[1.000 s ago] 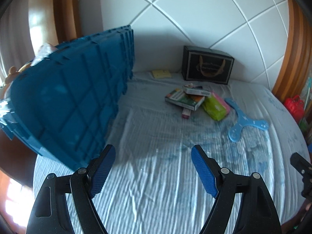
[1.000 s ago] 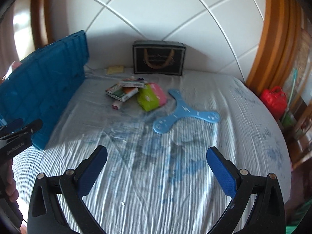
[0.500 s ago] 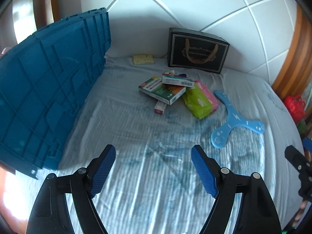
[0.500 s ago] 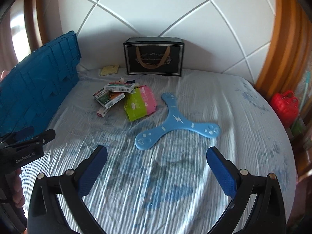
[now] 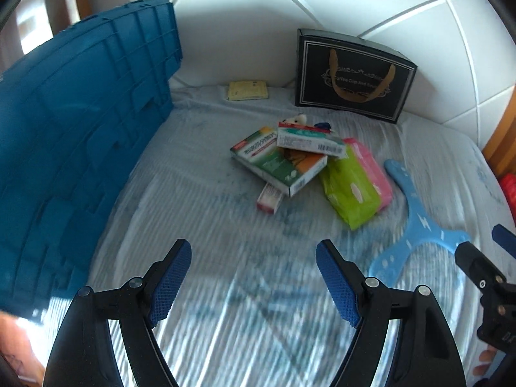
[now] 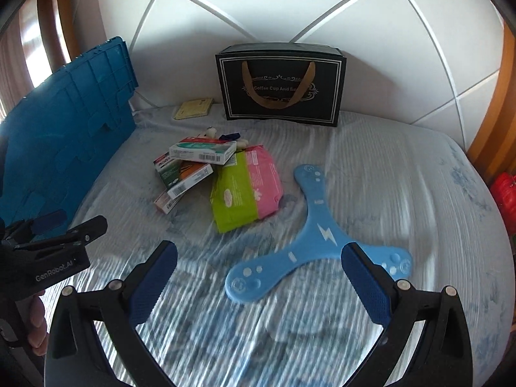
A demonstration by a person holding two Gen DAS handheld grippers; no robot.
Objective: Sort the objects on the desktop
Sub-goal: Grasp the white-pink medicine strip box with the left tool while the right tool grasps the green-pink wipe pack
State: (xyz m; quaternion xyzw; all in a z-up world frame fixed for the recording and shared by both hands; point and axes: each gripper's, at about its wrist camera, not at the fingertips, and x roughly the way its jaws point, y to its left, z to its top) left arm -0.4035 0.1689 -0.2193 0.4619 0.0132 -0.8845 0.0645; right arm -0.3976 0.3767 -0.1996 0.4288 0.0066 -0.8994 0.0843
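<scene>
A pile of small boxes [image 5: 280,158] [image 6: 193,161], a green and pink packet [image 5: 354,180] [image 6: 246,187] and a small plush toy [image 6: 211,133] lie mid-table on a pale striped cloth. A light blue three-armed boomerang [image 6: 317,232] [image 5: 416,225] lies right of them. A yellow pad [image 5: 247,90] [image 6: 193,108] lies at the back. My left gripper [image 5: 251,264] is open and empty, short of the pile. My right gripper [image 6: 258,258] is open and empty, with the boomerang's near arms between its fingers' line of sight.
A big blue plastic crate [image 5: 74,148] [image 6: 61,142] stands tilted along the left side. A black paper gift bag [image 5: 353,77] [image 6: 280,85] stands at the back against the white tiled wall. A red object [image 6: 503,190] sits off the right edge.
Both grippers have moved forward toward the objects, which now look larger. The blue crate has swung back to the left side. Both jaws stay open.
</scene>
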